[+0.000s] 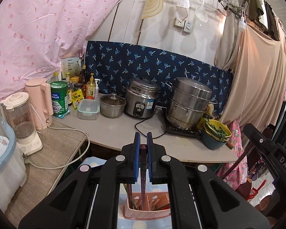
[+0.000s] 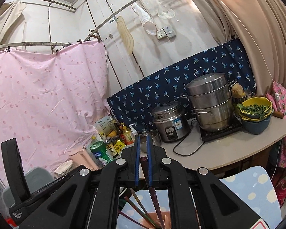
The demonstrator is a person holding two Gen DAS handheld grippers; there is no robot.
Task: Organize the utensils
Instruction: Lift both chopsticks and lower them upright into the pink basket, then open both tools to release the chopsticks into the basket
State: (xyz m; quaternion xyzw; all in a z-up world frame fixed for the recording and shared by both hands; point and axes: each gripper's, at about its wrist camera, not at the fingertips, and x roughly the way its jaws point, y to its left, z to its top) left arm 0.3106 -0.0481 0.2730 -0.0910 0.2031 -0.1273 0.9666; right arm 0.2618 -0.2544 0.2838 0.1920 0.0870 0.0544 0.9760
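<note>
Above the pink slotted plastic utensil holder (image 1: 146,208), left gripper (image 1: 143,148) and right gripper (image 2: 143,150) each pinch a dark chopstick (image 1: 143,181); either could pivot and miss its compartment.

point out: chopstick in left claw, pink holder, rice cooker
chopstick (image 1: 143,181): left wrist view, mid shaft below the pads
holder (image 1: 152,214): left wrist view, front wall
rice cooker (image 2: 170,125): right wrist view, steel body

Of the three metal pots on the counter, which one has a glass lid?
The small pot at the left, beside the rice cooker. Its lid is see-through with a knob; the cooker and the tall steamer have metal lids.
</note>
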